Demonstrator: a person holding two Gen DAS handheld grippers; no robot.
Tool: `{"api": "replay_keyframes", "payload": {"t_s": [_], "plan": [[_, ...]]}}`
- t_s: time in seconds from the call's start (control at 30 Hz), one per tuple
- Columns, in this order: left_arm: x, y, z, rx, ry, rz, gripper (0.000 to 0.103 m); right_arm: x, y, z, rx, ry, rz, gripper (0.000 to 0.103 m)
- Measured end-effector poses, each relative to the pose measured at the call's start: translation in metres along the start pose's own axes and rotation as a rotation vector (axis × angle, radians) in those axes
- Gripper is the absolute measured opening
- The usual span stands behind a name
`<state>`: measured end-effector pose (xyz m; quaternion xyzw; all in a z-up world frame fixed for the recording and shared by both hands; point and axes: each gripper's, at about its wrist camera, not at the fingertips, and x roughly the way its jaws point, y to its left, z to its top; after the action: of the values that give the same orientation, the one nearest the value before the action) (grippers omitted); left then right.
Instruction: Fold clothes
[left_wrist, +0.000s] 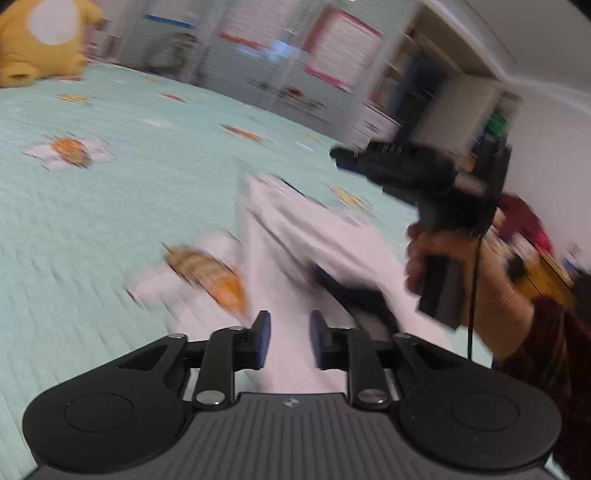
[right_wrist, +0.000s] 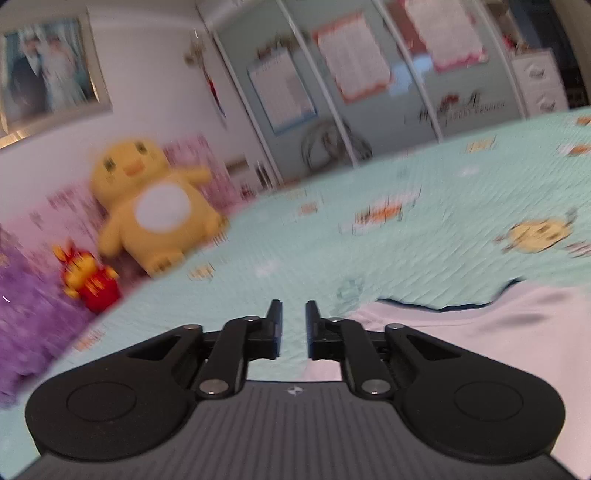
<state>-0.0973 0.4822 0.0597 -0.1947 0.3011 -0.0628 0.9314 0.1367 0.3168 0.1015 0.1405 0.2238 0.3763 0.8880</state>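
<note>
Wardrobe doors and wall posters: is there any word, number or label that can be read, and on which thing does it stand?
None can be read.
Posters on the wardrobe doors: print too blurred.
Dark lettering low on a door: blurred.
Small mark on the gripper body: a symbol, not text.

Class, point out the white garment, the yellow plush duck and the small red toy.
white garment (left_wrist: 295, 236), left wrist view, on its creased middle.
yellow plush duck (right_wrist: 162, 210), right wrist view, on its white belly.
small red toy (right_wrist: 92, 280), right wrist view, on its body.
</note>
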Motion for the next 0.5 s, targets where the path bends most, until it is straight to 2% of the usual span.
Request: {"api": "replay_keyframes", "payload": {"t_s": [0.03,0.1,0.13,0.17,0.2,0.3,0.33,0.4,0.43,0.47,0.5], "plan": [[0.002,-0.005,-0.014,0.022,0.047,0.008,0.036,-0.029,-0.004,-0.003,0.018,0.015,0.001,0.014],[0.006,-0.016,-0.042,0.065,0.140,0.023,0.036,-0.089,-0.021,-0.019,0.108,0.071,0.025,0.014],[0.005,-0.019,-0.050,0.081,0.139,0.043,0.027,-0.120,-0.029,-0.030,0.151,0.098,0.023,0.014],[0.002,-0.021,-0.055,0.093,0.120,0.066,0.024,-0.152,-0.036,-0.042,0.192,0.125,0.015,0.016],[0.000,-0.022,-0.061,0.106,0.102,0.090,0.023,-0.183,-0.042,-0.055,0.229,0.146,0.005,0.016],[-0.022,-0.033,-0.055,0.058,0.077,0.108,0.025,-0.266,-0.047,-0.097,0.295,0.222,-0.002,0.016],[-0.030,-0.037,-0.053,0.040,0.070,0.112,0.027,-0.290,-0.045,-0.111,0.311,0.234,-0.005,0.016],[-0.056,-0.055,-0.058,0.097,0.050,0.087,0.044,-0.332,-0.031,-0.137,0.335,0.261,0.008,0.016],[-0.065,-0.063,-0.066,0.136,0.052,0.084,0.059,-0.348,-0.023,-0.146,0.329,0.278,0.015,0.016],[-0.074,-0.070,-0.075,0.174,0.056,0.085,0.063,-0.361,-0.015,-0.154,0.318,0.299,0.023,0.016],[-0.080,-0.075,-0.085,0.205,0.070,0.094,0.063,-0.375,-0.007,-0.163,0.307,0.319,0.031,0.016]]}}
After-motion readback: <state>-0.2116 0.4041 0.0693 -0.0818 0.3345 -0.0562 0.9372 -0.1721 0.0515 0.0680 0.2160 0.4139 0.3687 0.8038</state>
